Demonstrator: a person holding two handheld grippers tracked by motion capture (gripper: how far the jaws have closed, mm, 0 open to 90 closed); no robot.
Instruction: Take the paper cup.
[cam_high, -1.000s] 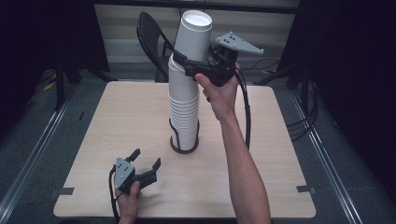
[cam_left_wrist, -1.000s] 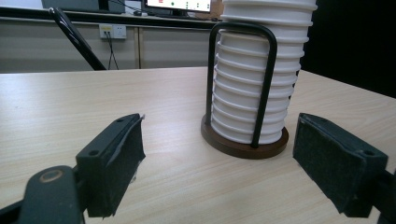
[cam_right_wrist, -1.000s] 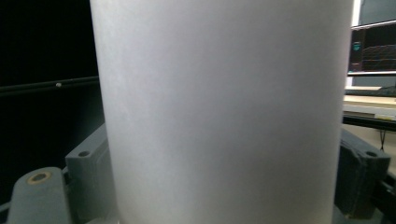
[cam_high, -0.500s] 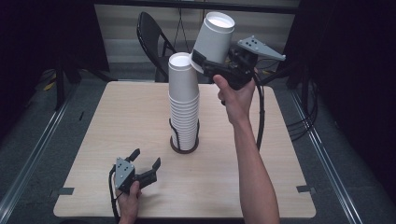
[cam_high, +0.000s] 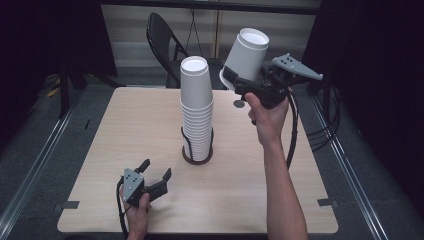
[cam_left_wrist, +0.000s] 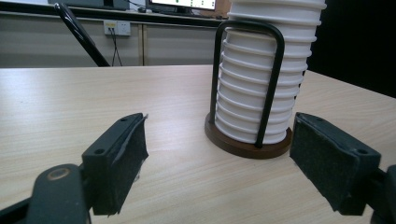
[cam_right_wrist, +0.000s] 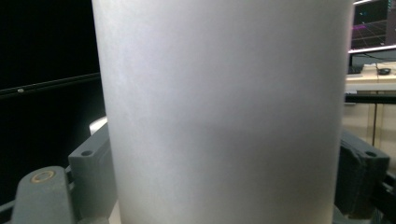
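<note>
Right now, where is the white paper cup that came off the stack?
In the high view the single white paper cup is held in the air by the right gripper, tilted, up and to the right of the cup stack in its holder.

Right arm: reaches from the bottom edge up over the right half of the table, forearm long and nearly straight, wrist raised high.
Right hand (cam_high: 267, 112): wrapped round the grip from below.
Right gripper (cam_high: 239, 82): held aloft, jaws pointing left, clamped on a white cup (cam_high: 245, 55) tilted bottom-up.
Left hand (cam_high: 137, 210): low at the near edge.
Left gripper (cam_high: 155, 172): resting near the tabletop, jaws spread wide, nothing between them.
</note>
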